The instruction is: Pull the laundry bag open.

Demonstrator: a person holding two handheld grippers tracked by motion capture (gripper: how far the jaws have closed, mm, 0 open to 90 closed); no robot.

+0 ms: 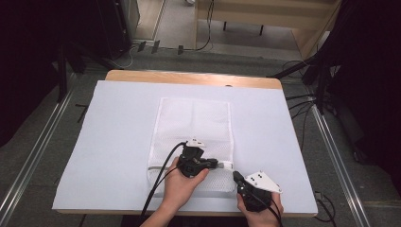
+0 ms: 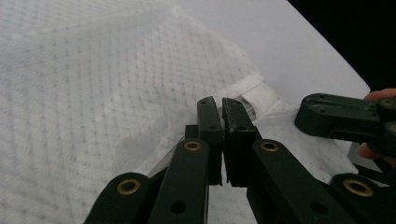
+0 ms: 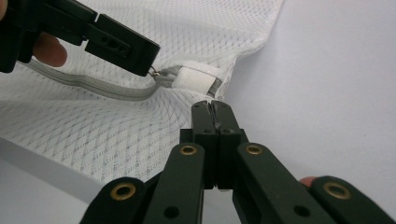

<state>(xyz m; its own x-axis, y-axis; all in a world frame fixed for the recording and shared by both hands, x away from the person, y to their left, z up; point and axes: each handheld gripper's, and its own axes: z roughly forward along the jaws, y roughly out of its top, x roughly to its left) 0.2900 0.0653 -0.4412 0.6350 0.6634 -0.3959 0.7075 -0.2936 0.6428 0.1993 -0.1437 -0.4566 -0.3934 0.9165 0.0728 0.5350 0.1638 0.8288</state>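
Note:
A white mesh bag [image 1: 194,123] lies flat on the white sheet [image 1: 118,142], its grey zipper [image 3: 93,86] running along the near end. The left gripper [image 1: 218,163] lies over that near end, jaws shut on the small metal zipper pull [image 3: 155,72] just left of the white end tab [image 3: 198,78]. Along its own jaws [image 2: 220,100] the mesh [image 2: 93,93] and tab [image 2: 261,95] show, the pull hidden. The right gripper [image 1: 236,175] is at the bag's near right corner. Its jaws [image 3: 212,106] are shut on the mesh edge below the tab, and the fabric puckers toward them.
The sheet covers a wooden table whose far edge [image 1: 189,77] shows bare. Metal rails [image 1: 38,146] run along both sides on the floor. Cables [image 1: 302,106] trail at the right, and wooden furniture [image 1: 265,14] stands behind.

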